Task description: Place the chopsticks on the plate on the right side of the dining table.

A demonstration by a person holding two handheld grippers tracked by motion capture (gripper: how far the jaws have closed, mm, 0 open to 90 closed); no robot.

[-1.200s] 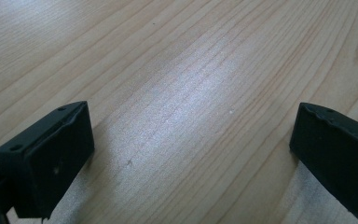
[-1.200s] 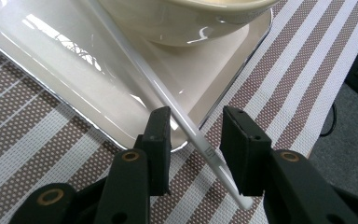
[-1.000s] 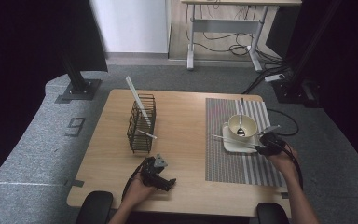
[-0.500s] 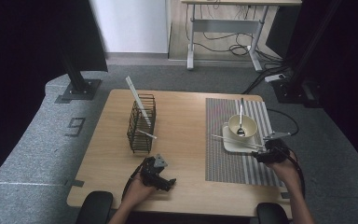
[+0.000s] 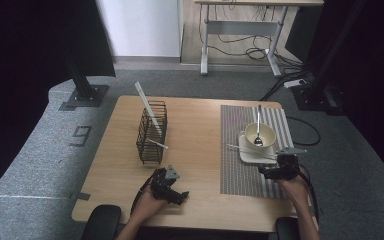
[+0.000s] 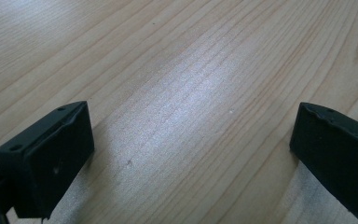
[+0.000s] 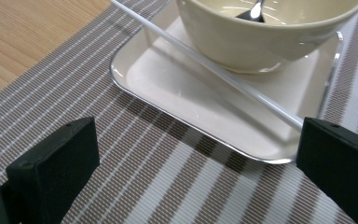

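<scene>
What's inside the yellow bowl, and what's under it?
Inside the bowl lies a spoon, its handle sticking out over the rim. Under the bowl sits a white square plate, with a thin white stick resting across it. The bowl hides the plate's middle.

Tabletop (image 5: pixel 200 125): light wood grain. Placemat (image 5: pixel 235 170): grey-brown with thin white stripes, woven look. Tray (image 7: pixel 168 79): white, square. Bowl (image 7: pixel 261 32): cream. Spoon (image 5: pixel 258 131) in bowl: silver. Stick (image 7: pixel 205 65) across tray: white. Wire basket (image 5: pixel 151 132): black. Both hand-held grippers: black jaws.
</scene>
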